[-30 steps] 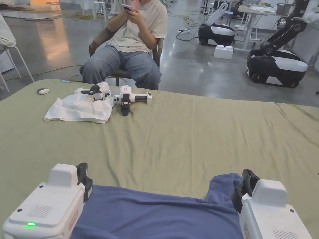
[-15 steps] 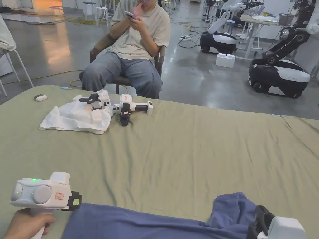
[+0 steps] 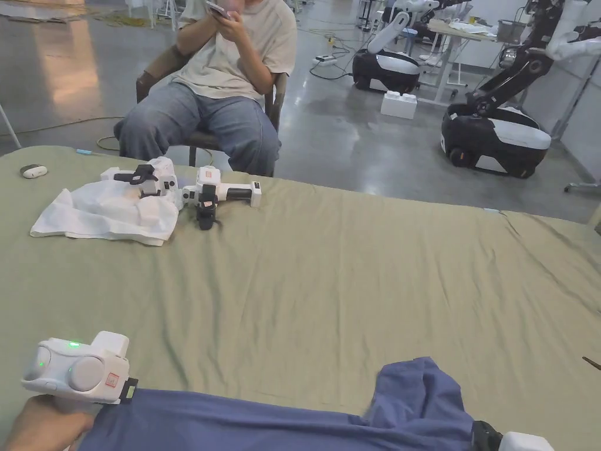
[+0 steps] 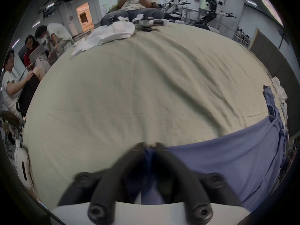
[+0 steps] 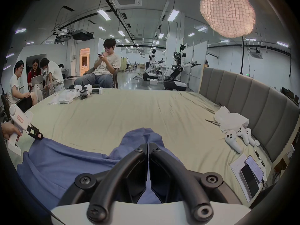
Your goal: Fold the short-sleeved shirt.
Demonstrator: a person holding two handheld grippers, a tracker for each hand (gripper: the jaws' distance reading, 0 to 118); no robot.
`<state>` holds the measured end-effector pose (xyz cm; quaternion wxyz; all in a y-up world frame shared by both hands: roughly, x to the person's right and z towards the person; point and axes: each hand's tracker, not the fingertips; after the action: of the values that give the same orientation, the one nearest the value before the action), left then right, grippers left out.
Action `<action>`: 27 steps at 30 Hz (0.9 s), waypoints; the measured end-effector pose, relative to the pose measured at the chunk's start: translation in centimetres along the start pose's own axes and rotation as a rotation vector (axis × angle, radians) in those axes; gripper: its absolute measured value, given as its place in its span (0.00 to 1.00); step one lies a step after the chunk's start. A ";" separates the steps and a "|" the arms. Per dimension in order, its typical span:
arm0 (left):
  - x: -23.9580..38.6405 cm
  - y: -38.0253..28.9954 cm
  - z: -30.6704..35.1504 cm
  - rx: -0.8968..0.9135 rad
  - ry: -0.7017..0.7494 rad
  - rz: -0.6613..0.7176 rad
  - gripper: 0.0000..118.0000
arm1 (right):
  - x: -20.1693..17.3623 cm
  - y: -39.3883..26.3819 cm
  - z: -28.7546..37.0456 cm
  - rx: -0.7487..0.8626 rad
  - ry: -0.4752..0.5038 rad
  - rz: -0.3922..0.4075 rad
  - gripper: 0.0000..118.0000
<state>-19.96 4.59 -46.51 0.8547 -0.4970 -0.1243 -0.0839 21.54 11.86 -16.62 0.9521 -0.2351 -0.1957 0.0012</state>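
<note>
The blue shirt (image 3: 276,420) lay along the near edge of the green sheet (image 3: 352,293), lower in the head view than half a second before. At its left end the left gripper (image 4: 150,145) stayed pinched on the hem, its body tilted further toward the cloth. At the shirt's right end, under the raised sleeve, the right gripper (image 5: 148,145) kept its jaws pressed together on the fabric.

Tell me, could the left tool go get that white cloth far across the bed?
Probably not right now. The left tool is shut on the blue shirt, so it is busy. The green sheet between it and the white cloth lies bare, but the cloth looks far off.
</note>
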 end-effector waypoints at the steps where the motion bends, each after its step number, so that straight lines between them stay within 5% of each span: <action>1: 0.4 -0.1 0.2 0.001 -0.004 -0.014 0.00 | 0.4 0.1 -0.5 -0.019 0.001 -0.009 0.00; 4: 0.2 -0.7 1.2 0.025 -0.015 -0.002 0.00 | 2.5 0.7 -2.8 -0.106 0.007 -0.039 0.03; 8: -0.3 -1.7 3.8 0.103 -0.036 0.005 0.00 | 5.7 2.3 -7.7 -0.241 0.033 -0.030 0.44; 10: -0.5 -2.1 5.2 0.140 -0.037 0.016 0.00 | 6.5 3.0 -10.6 -0.304 0.053 -0.008 0.53; 19: -1.4 -4.1 8.9 0.251 -0.038 0.048 0.00 | 7.6 1.4 -20.9 -0.585 0.134 0.029 0.53; 23: -1.5 -4.7 9.0 0.247 -0.033 0.062 0.00 | 7.4 0.5 -22.5 -0.673 0.145 -0.018 0.45; 27: -1.5 -5.0 8.5 0.231 -0.020 0.056 0.00 | 6.5 0.6 -22.1 -0.646 0.171 -0.001 0.11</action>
<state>-23.80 9.59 -38.77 0.9071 -0.3991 -0.1278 -0.0401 35.84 3.14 -32.48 0.8413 -0.5240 -0.1056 -0.0813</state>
